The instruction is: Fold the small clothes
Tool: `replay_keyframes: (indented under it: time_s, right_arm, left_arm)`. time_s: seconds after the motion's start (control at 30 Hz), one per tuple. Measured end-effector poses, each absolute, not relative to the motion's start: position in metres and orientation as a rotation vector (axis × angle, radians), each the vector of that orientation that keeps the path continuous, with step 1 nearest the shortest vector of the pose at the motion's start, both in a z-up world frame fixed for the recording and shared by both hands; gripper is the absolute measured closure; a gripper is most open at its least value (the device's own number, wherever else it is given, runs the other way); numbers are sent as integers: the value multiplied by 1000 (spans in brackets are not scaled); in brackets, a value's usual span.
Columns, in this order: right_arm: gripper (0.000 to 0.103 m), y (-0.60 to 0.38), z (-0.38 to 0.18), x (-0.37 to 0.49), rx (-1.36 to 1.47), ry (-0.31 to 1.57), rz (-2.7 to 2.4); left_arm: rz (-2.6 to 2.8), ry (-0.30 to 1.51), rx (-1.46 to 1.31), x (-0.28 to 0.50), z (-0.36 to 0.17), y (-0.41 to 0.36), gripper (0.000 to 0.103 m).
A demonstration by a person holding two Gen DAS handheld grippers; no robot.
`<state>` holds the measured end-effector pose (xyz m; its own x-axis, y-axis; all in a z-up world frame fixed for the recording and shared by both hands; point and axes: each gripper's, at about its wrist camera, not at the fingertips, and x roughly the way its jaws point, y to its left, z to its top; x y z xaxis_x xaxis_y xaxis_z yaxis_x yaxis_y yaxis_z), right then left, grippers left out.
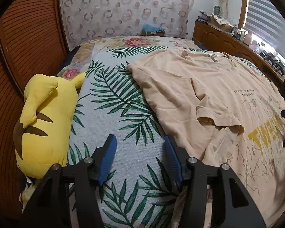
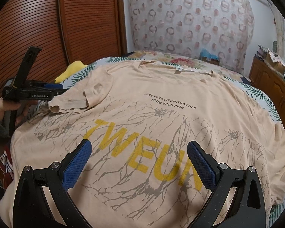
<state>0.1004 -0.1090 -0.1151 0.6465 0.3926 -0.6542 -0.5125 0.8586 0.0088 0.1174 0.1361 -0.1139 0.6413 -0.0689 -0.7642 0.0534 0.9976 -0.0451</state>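
A peach T-shirt (image 2: 161, 98) with yellow letters and a grey branch print lies flat on the leaf-print bedspread (image 1: 114, 104), collar at the far end. Its left sleeve (image 2: 70, 102) is folded inward over the chest. My left gripper (image 1: 139, 137) stands open over bare bedspread just left of the shirt's edge (image 1: 155, 114), with nothing between its blue pads. In the right wrist view, the left gripper (image 2: 53, 89) sits by the folded sleeve, held by a hand (image 2: 1, 108). My right gripper (image 2: 139, 143) hangs open above the printed lower front, holding nothing.
A yellow plush toy (image 1: 43, 117) lies along the bed's left edge against brown louvred wardrobe doors (image 1: 28, 47). A wooden cabinet (image 1: 228, 39) loaded with clutter runs along the right side. A small box (image 1: 153, 31) sits at the head of the bed.
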Motion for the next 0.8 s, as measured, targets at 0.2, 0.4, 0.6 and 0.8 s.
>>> replay_keyframes:
  time_s: [0.2,0.4,0.6,0.8]
  right_arm:
    - [8,-95,-100,99,-241,648,526]
    - [26,-61,-80,126,-289,575,606]
    - [29,-13,-100,178,-299,659,702]
    - [42,27,-123,196,-326,763,792]
  left_arm:
    - [-67,873,-12,119,-112,135,49]
    - [-64,873,-18,120,-113,133,47]
    - [-63,872,-21,119,-114,131,46]
    - [-64,872,-25,119,-115,131,45]
